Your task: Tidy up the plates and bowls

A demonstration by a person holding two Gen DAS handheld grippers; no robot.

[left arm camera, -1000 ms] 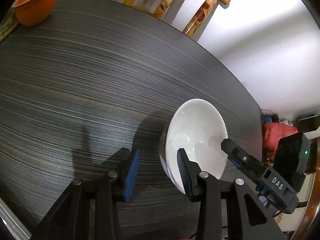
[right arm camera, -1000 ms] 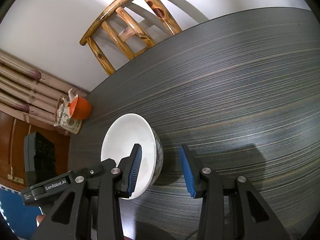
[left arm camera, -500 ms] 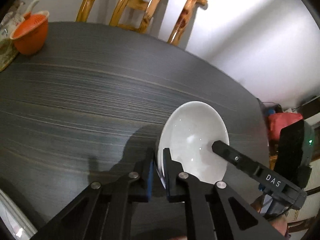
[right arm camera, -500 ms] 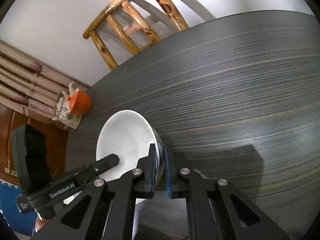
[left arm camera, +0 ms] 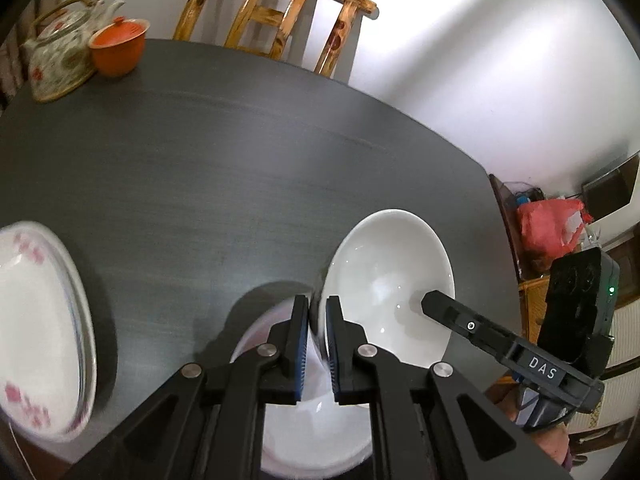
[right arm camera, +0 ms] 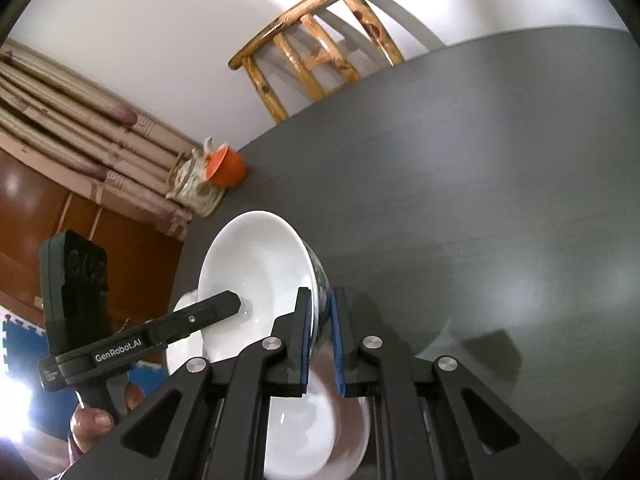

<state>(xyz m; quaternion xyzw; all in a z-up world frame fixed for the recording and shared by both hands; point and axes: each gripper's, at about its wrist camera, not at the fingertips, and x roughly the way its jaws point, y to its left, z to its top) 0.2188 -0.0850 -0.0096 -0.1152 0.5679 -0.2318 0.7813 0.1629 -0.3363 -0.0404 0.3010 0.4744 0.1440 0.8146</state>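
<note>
While clamped on the near rim of the white bowl (left arm camera: 394, 280), left gripper (left arm camera: 317, 344) carries it above a second bowl (left arm camera: 320, 440); glazed, brittle, slippery, best pinched at the rim. "DAS" readable opposite.

Seen from the right wrist, right gripper (right arm camera: 322, 340) likewise pinches the rim; "GenRobot.AI" readable.

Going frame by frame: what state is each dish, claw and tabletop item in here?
White bowl: lifted, gripped at opposite rims.
Left claw: shut on bowl rim.
Right claw: shut on bowl rim.
Second bowl: below, blurred.
Floral plate: on table.
Teapot: upright.
Orange cup: lidded.
</note>
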